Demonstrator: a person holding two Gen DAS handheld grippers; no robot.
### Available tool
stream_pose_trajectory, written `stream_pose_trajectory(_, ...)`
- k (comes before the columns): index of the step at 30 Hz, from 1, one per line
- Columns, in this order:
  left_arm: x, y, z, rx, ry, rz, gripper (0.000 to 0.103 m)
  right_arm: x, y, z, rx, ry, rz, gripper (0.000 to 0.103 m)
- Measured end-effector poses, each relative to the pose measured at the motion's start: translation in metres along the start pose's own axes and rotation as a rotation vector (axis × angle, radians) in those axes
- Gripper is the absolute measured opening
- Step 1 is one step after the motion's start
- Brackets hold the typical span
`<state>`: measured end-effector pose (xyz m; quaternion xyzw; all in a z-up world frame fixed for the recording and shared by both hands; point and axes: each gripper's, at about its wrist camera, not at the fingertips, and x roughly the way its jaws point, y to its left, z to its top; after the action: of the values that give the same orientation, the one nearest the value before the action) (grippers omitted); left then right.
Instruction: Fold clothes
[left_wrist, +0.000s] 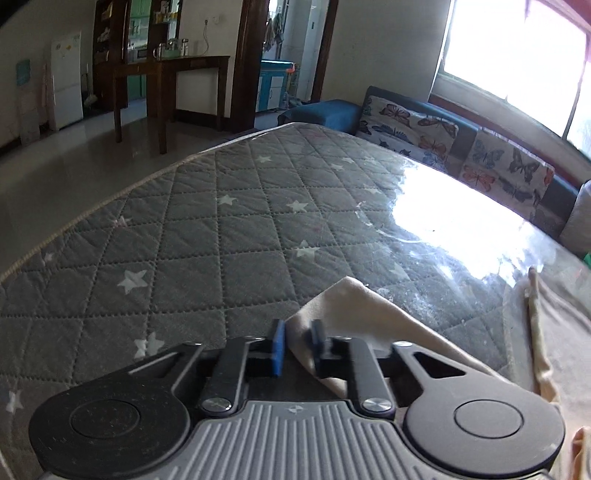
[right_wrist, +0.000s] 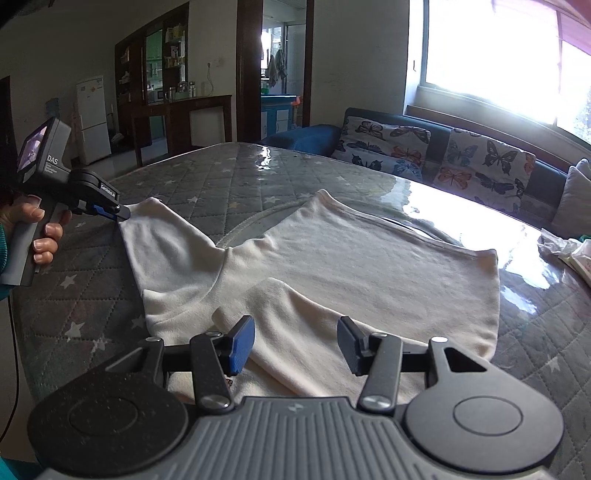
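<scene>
Covering the middle of the right wrist frame, the garment (right_wrist: 332, 266) lies spread on the quilt (right_wrist: 207, 184); it looks light, soft and limp, best taken at hems or sleeve ends. Left gripper (right_wrist: 123, 213), at mid left, pinches a sleeve end. Right gripper (right_wrist: 295, 341), jaws wide, hovers over the folded sleeve at lower centre.

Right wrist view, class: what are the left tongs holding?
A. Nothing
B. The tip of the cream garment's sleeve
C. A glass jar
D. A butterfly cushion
B: the left tongs are shut on the sleeve tip of the cream garment, which lies spread on the grey star-quilted mattress.
</scene>
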<state>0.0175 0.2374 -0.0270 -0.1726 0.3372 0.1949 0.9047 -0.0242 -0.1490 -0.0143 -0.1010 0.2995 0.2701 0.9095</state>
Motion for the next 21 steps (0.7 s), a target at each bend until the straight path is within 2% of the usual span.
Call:
stream_pose_trajectory(3, -0.009, 0.002, 0.002, -0.045, -0.015, -0.057, 0.007, -0.006, -0.004, -0.001, 0.010, -0.008, -0.011, 0.050)
stream_pose_trajectory(8, -0.042, -0.016, 0.002, -0.019, -0.061, -0.157, 0.006, -0.016, -0.013, -0.001, 0.045, -0.030, -0.023, 0.050)
stream_pose_trajectory(16, -0.102, -0.085, -0.003, 0.111, -0.103, -0.394, 0.006, -0.031, -0.027, -0.006, 0.086, -0.056, -0.044, 0.050)
stream_pose_trajectory(21, -0.126, -0.139, -0.015, 0.207, -0.092, -0.530, 0.006, -0.041, -0.038, -0.015, 0.113, -0.066, -0.063, 0.050)
